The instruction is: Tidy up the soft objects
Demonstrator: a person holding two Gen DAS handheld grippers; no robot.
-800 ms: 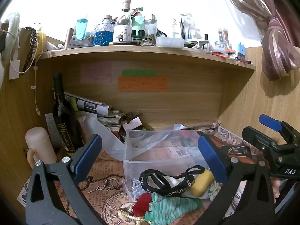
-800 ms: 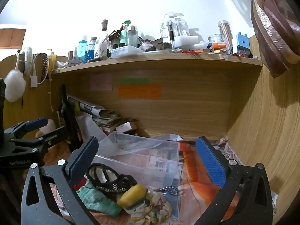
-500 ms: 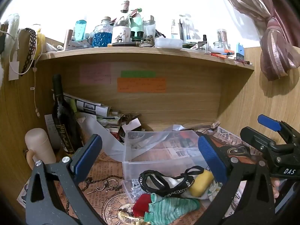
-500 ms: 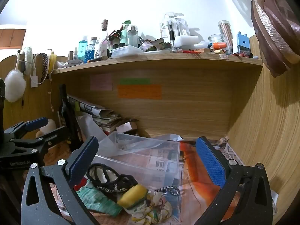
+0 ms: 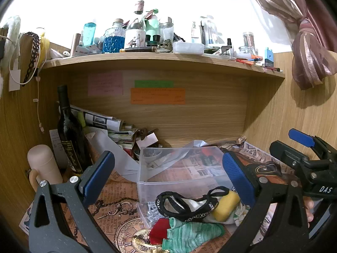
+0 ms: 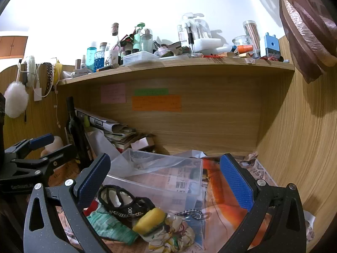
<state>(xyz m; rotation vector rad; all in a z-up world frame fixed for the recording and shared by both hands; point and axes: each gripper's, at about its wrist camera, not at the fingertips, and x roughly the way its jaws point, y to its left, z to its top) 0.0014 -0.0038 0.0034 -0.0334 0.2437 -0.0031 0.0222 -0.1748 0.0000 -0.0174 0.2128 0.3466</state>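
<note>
A pile of soft things lies in front of a clear plastic box: a black strappy piece with chain trim, a yellow sponge, a green and red knit piece and a floral scrunchie. The same pile shows in the right wrist view, with the black piece, sponge, green knit and box. My left gripper is open and empty above the pile. My right gripper is open and empty above the pile too.
A dark wine bottle, a beige flask and rolled newspapers stand at the back left. A metal chain lies by the box. The shelf above carries several bottles. Wooden walls close in left and right.
</note>
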